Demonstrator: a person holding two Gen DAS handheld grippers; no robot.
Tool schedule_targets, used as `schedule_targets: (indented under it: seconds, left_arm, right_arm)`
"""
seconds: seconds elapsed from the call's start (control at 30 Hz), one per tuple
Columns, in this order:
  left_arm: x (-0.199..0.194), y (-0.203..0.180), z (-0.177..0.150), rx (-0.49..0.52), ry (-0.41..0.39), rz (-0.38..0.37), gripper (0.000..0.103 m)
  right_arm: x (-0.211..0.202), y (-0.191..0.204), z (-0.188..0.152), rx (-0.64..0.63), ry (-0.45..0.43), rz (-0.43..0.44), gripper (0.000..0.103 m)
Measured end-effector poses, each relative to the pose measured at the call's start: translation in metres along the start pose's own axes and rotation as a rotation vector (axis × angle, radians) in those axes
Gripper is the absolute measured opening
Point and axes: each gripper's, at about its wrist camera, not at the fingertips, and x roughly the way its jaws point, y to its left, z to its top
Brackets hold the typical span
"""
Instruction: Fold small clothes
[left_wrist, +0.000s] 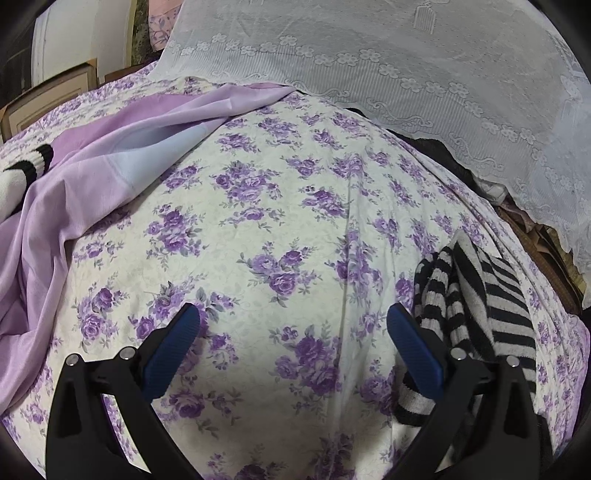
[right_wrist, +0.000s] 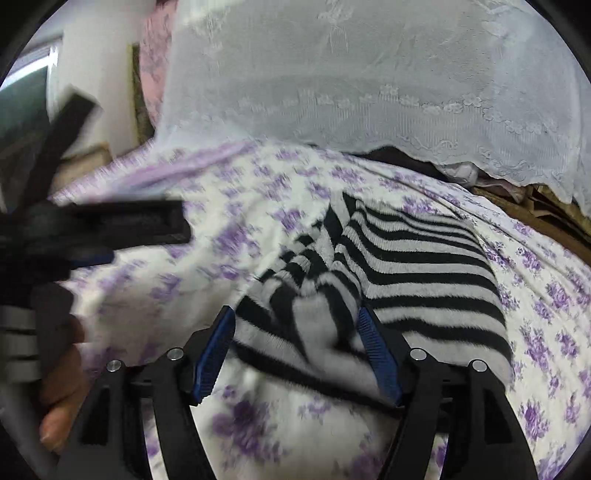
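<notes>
Two tools wide apart – left tool (left_wrist: 293, 325) empty, right tool (right_wrist: 297, 325) w/ striped garment (right_wrist: 399, 266) between, not gripped.

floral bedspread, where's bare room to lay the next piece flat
The widest bare stretch of the purple-flowered white bedspread lies mid-bed, bordered by the lilac satin cloth on one side, the black-and-grey striped knit garment on the other, and the white lace cover behind. It is crowded along those edges.

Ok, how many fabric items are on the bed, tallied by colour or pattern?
Black-and-grey striped garment: 1
Black-and-white knit piece: 1
Plain lilac cloth: 1
White lace cover: 1
Total: 4, lying on the floral bedsheet.
</notes>
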Motion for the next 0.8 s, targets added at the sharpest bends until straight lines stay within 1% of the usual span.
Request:
schedule_targets:
  seconds: [0.03, 0.07, 0.1, 0.17, 0.2, 0.23, 0.3, 0.33, 0.4, 0.43, 0.47, 0.53, 0.6, 0.67, 0.8]
  left_arm:
    - [-0.002, -0.002, -0.001, 0.012, -0.009, 0.005, 0.099]
    - [-0.003, -0.005, -0.001, 0.023, -0.017, 0.009, 0.099]
    - [-0.005, -0.007, -0.002, 0.035, -0.025, 0.014, 0.099]
    - [-0.008, -0.013, -0.005, 0.065, -0.044, 0.031, 0.099]
    - [-0.008, -0.016, -0.006, 0.078, -0.051, 0.039, 0.099]
    - [-0.009, -0.02, -0.008, 0.094, -0.057, 0.049, 0.099]
    - [-0.009, -0.025, -0.011, 0.116, -0.06, 0.056, 0.099]
    - [-0.008, -0.027, -0.012, 0.127, -0.059, 0.057, 0.099]
    - [-0.009, -0.031, -0.014, 0.147, -0.062, 0.058, 0.099]
    - [-0.01, -0.033, -0.014, 0.152, -0.066, 0.057, 0.099]
    - [-0.01, -0.034, -0.014, 0.155, -0.069, 0.054, 0.099]
    - [-0.012, -0.037, -0.016, 0.161, -0.071, 0.043, 0.099]
    - [-0.011, -0.042, -0.02, 0.173, -0.066, 0.03, 0.099]
    - [-0.006, -0.051, -0.025, 0.204, -0.061, 0.032, 0.099]
    - [0.009, -0.07, -0.037, 0.275, -0.04, 0.057, 0.099]
  right_arm:
    - [-0.015, -0.006, 0.0, 0.02, -0.035, 0.032, 0.069]
    - [-0.025, -0.011, 0.0, 0.03, -0.064, 0.037, 0.069]
    - [-0.035, -0.016, 0.001, 0.037, -0.095, 0.027, 0.068]
    - [-0.052, -0.032, 0.004, 0.077, -0.161, 0.013, 0.062]
    - [-0.056, -0.042, 0.006, 0.12, -0.181, 0.016, 0.062]
    - [-0.056, -0.049, 0.007, 0.154, -0.185, 0.01, 0.059]
    - [-0.039, -0.064, 0.01, 0.23, -0.131, -0.005, 0.034]
    - [-0.03, -0.067, 0.008, 0.248, -0.101, -0.003, 0.032]
    - [-0.003, -0.064, 0.002, 0.245, -0.005, 0.003, 0.03]
    - [0.011, -0.056, -0.005, 0.213, 0.038, 0.002, 0.031]
    - [0.018, -0.046, -0.011, 0.169, 0.051, -0.011, 0.031]
    - [0.021, -0.03, -0.016, 0.094, 0.042, -0.039, 0.031]
    - [0.022, -0.033, -0.016, 0.12, 0.055, -0.016, 0.031]
    - [0.022, -0.041, -0.019, 0.157, 0.057, 0.025, 0.031]
    - [0.015, -0.035, -0.023, 0.107, 0.072, 0.041, 0.031]
